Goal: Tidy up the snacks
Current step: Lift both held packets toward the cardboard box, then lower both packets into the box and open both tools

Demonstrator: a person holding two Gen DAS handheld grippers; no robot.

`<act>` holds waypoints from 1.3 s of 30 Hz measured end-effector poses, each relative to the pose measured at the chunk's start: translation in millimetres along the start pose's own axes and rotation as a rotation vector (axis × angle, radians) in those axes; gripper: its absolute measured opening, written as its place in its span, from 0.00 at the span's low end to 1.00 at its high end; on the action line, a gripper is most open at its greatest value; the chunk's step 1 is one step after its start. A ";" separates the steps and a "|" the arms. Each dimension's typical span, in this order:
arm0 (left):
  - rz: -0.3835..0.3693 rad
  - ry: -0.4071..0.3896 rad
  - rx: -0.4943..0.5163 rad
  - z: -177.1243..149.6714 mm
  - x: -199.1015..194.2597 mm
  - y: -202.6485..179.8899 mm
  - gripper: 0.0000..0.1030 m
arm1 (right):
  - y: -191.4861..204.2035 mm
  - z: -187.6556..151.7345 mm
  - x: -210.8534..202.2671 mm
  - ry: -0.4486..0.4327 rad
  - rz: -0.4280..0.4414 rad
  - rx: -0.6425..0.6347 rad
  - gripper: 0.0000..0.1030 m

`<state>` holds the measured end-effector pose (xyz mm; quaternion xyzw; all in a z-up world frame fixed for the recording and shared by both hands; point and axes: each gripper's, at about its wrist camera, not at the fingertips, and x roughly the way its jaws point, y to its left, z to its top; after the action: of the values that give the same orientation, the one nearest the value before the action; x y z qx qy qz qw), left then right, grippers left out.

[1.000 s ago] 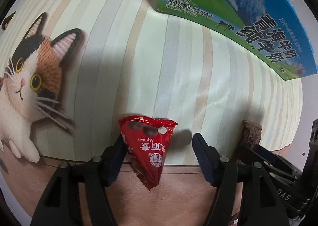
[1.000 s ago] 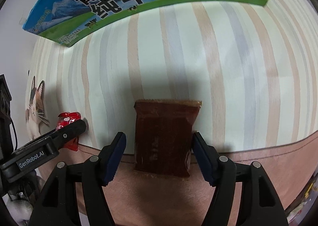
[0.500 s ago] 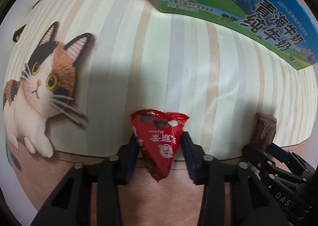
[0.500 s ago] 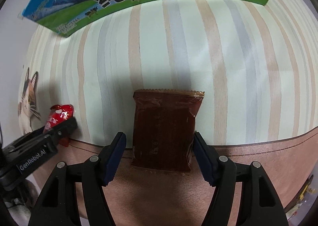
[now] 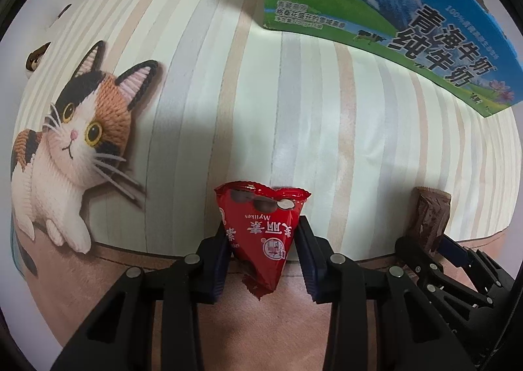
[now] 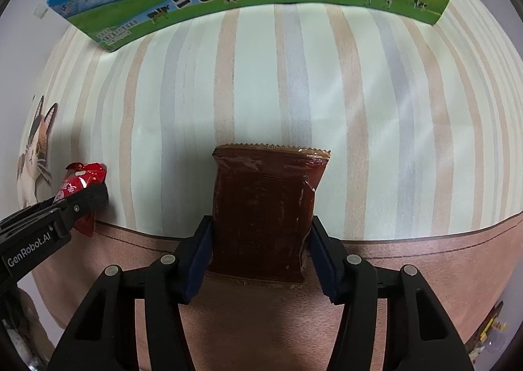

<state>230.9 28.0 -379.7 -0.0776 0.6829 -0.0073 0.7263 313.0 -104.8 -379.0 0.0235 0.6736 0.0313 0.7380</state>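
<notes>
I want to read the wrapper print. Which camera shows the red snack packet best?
The left wrist view: the red snack packet sits centred and close, clamped by the left gripper, its print facing the lens, though upside down. The right wrist view shows only part of it at the left edge, small and half hidden behind a gripper finger.

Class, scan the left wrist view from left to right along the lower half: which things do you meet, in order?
Cat picture → red snack packet between the left gripper fingers → brown snack packet with the right gripper.
</notes>
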 end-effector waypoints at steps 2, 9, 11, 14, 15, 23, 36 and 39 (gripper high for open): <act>-0.008 0.000 0.008 -1.2 -7.2 -2.6 0.33 | 1.3 -3.8 -8.7 -0.012 0.017 -0.006 0.57; -0.081 -0.071 0.034 5.6 -61.9 -14.5 0.33 | -0.3 -5.5 -58.3 -0.092 0.109 -0.003 0.57; -0.112 -0.107 0.038 14.5 -83.3 -19.5 0.33 | -4.0 0.2 -81.4 -0.127 0.140 0.001 0.57; -0.159 -0.162 0.061 37.7 -119.2 -32.0 0.33 | -12.4 19.0 -120.1 -0.181 0.187 0.009 0.57; -0.167 -0.174 0.071 45.8 -128.4 -35.6 0.33 | -16.2 28.5 -129.6 -0.197 0.199 0.008 0.57; -0.181 -0.235 0.154 136.8 -173.2 -69.4 0.34 | -28.7 117.3 -197.2 -0.289 0.259 -0.024 0.57; -0.211 0.027 0.109 251.3 -99.0 -77.6 0.34 | -25.9 240.0 -131.8 -0.110 0.232 -0.039 0.57; -0.224 0.090 0.106 257.2 -80.9 -81.5 0.34 | -25.1 252.4 -114.2 -0.073 0.225 -0.044 0.57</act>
<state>488.7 -16.6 -275.4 -0.1144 0.7006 -0.1278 0.6927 554.3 -136.8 -244.5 0.0839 0.6384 0.1280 0.7544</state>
